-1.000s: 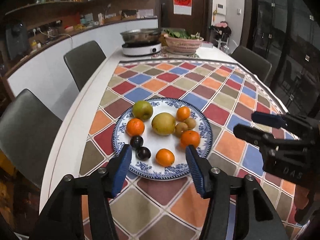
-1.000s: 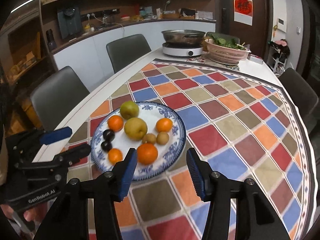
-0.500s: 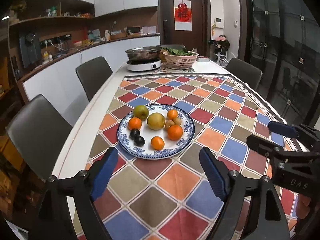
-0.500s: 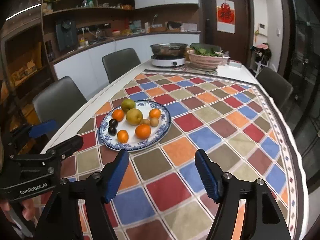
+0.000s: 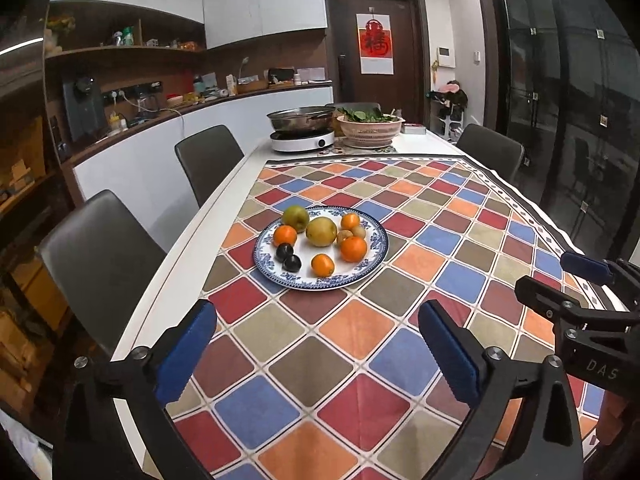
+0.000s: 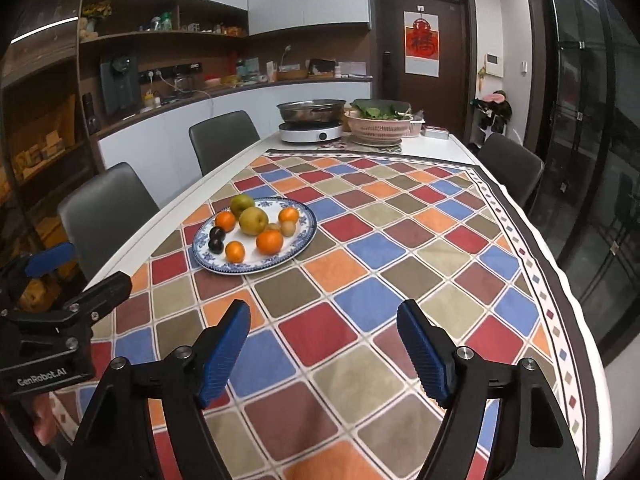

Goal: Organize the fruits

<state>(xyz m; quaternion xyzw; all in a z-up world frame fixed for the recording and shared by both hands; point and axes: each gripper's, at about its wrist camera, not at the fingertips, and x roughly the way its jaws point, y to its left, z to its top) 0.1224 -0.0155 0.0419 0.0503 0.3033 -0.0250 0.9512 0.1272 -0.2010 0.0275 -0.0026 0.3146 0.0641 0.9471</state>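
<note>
Fruit (image 5: 321,232) grouped on plate (image 5: 376,256), on tablecloth (image 5: 360,328) near the table's left edge. Ahead of left gripper (image 5: 316,354), ahead-left of right gripper (image 6: 323,356); well apart from both. Both spread wide, empty. Left nearer, by judgement.

Left gripper (image 5: 316,338) hangs in the air, jaws spread wide, blue pads (image 5: 186,352) facing each other with nothing between them. Right gripper (image 6: 324,342) sits level beside it, jaws just as wide and holding nothing. Each one shows at the edge of the other's view: the right at the left camera's right side, the left at the right camera's left side, a bit of hand (image 6: 42,426) wrapped beneath its body.
</note>
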